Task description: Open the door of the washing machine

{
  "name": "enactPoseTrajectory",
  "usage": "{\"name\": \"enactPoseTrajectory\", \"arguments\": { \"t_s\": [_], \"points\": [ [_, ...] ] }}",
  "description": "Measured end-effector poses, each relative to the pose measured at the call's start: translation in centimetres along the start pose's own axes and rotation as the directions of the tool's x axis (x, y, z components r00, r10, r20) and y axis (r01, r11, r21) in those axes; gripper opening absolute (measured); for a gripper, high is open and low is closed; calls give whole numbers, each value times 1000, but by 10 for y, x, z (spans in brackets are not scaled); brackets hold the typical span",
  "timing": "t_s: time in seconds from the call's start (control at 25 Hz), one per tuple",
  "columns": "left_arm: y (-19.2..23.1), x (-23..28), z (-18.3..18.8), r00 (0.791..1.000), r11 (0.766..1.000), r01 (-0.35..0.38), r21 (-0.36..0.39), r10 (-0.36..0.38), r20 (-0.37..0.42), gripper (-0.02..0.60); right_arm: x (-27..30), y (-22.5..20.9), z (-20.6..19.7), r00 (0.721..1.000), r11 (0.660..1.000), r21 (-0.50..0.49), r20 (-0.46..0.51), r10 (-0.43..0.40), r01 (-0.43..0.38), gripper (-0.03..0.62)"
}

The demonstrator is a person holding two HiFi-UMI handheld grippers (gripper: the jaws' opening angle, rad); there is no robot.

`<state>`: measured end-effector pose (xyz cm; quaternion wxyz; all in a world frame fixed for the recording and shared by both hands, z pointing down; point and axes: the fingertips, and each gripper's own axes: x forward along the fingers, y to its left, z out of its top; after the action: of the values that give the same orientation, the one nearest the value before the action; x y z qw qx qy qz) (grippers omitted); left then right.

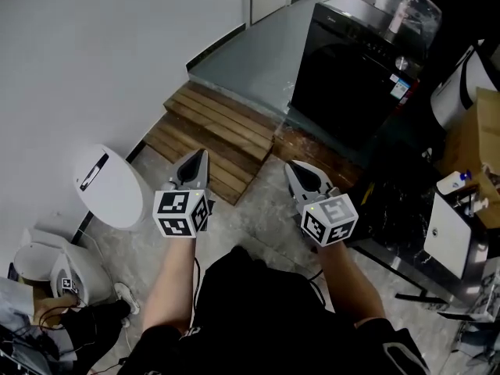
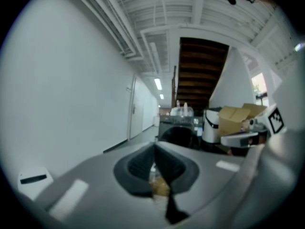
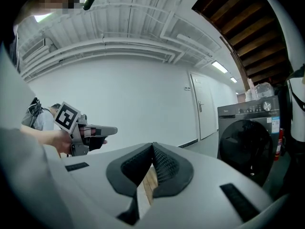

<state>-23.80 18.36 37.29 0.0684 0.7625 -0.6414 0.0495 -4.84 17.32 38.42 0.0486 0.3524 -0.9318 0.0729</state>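
The left gripper (image 1: 202,155) and the right gripper (image 1: 290,165) are held side by side in front of the person, a little apart, both pointed ahead and only slightly downward. In the left gripper view the fingers (image 2: 141,165) are seen clenched, tip against tip, with nothing gripped between them. In the right gripper view the fingers (image 3: 165,165) are likewise pressed together and empty; only floor and wooden planks are glimpsed through the narrow slit below the tips.

The washing machine (image 1: 349,67), a dark front-loader, is found ahead and to the right, well apart from both grippers, standing on the raised grey floor (image 1: 258,49) beyond the wooden step (image 1: 221,137). Its round door (image 3: 247,148) is seen closed, flush with the front. A clear plastic jug (image 1: 406,6) is set on top of the machine.

A white rounded appliance (image 1: 109,187) is placed by the white wall (image 1: 94,61) to the left of the left gripper. A cardboard box (image 1: 478,139) and a white bottle (image 1: 453,182) are seen at the right edge, beside the machine. A white room door (image 3: 202,109) is set in the wall far beyond the step. In the right gripper view the left gripper is shown held in a hand (image 3: 58,141). A shoe (image 1: 125,295) of another person is visible at the lower left.
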Motion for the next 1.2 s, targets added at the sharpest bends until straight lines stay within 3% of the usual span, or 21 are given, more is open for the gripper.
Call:
{"name": "enactPoseTrajectory", "arguments": {
  "t_s": [0.44, 0.92, 1.2],
  "points": [
    [1, 117, 0, 995, 995, 95, -11, -95, 2, 8, 43, -77, -2, 996, 997, -14, -44, -78, 77, -5],
    [57, 298, 26, 984, 984, 176, -9, -176, -7, 8, 173, -182, 17, 984, 990, -7, -106, -142, 142, -5],
    [68, 363, 30, 971, 972, 236, 1, -236, -41, 8, 225, -227, 27, 976, 981, 19, -102, -190, 193, -5]
  ]
}}
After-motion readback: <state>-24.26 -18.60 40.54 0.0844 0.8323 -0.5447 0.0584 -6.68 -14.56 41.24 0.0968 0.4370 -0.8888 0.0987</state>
